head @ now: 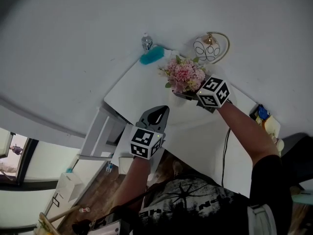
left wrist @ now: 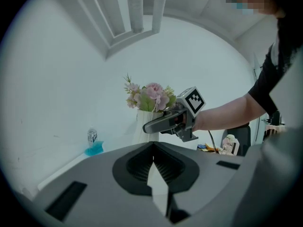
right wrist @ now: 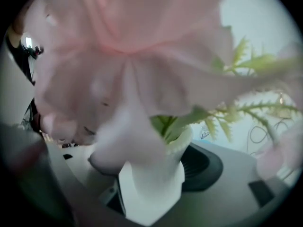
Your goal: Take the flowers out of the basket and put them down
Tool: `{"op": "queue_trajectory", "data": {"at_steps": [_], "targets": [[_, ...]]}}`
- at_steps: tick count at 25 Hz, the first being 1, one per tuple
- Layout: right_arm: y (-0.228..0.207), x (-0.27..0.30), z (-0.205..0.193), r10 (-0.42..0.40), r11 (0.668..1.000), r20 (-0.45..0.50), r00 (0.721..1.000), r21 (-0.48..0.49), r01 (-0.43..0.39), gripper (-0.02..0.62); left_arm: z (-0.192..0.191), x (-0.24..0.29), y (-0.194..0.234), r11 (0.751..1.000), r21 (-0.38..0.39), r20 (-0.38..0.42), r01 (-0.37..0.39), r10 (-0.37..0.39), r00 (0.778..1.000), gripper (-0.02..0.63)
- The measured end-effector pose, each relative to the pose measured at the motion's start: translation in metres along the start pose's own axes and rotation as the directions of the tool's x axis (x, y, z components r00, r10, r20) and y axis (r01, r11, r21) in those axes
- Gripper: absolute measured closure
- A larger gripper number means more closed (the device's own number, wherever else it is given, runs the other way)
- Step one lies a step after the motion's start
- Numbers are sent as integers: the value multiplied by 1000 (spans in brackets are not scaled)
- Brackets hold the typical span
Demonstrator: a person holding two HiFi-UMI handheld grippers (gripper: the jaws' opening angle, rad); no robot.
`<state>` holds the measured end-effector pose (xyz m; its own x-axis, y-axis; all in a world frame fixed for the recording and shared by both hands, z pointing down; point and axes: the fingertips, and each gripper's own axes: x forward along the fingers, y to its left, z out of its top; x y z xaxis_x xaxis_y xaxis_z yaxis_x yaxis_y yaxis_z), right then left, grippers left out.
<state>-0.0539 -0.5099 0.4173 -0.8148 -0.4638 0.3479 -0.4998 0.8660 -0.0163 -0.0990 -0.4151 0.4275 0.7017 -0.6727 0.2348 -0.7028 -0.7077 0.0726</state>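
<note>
A bunch of pink flowers [head: 185, 75] with green sprigs stands in a small white vase [right wrist: 156, 178]. My right gripper [head: 183, 94] is shut on that vase and holds it above the white table [head: 142, 92]. In the right gripper view the blooms [right wrist: 128, 46] fill most of the picture. In the left gripper view the flowers [left wrist: 151, 96] show with the right gripper [left wrist: 151, 126] under them. A gold-handled wire basket [head: 211, 48] stands just behind the flowers. My left gripper [head: 157, 112] is shut, holds nothing and hovers at the table's near side.
A small bottle [head: 146, 41] and a blue object [head: 152, 56] sit at the table's far corner by the wall. A white slatted frame [head: 100, 131] stands left of the table. A black cable [head: 226, 146] runs across the table, and small items [head: 266, 119] lie at its right end.
</note>
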Motion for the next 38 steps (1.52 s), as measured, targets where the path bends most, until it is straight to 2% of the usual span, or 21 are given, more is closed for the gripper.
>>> {"op": "queue_trajectory", "data": {"at_steps": [6,11,18,22,30,38], "targets": [[19,-37,31,-58,998,33,998,-27,59,247,4,-22,-23,1000,16,24,23,-23,999,592],[37,-58,58,-85,996,56,995,-4,85,246,4,-45,-37,998,13,31,55,-55,998,591],[62,-77,83,-135,990,80,988,-34,139,247,-12,-73,-50,996,4,34,84,-84,996,592],[87,-104,106,-189,980,89,978,-52,194,247,-5,-101,-73,993,7,44,120,-120,992,591],[114,-133,97,-239,968,74,968,-60,244,246,-15,-116,-107,985,22,34,171,-172,985,592],[144,-167,59,-266,962,87,960,-35,270,247,-28,-121,-150,975,51,29,215,-217,976,592]]}}
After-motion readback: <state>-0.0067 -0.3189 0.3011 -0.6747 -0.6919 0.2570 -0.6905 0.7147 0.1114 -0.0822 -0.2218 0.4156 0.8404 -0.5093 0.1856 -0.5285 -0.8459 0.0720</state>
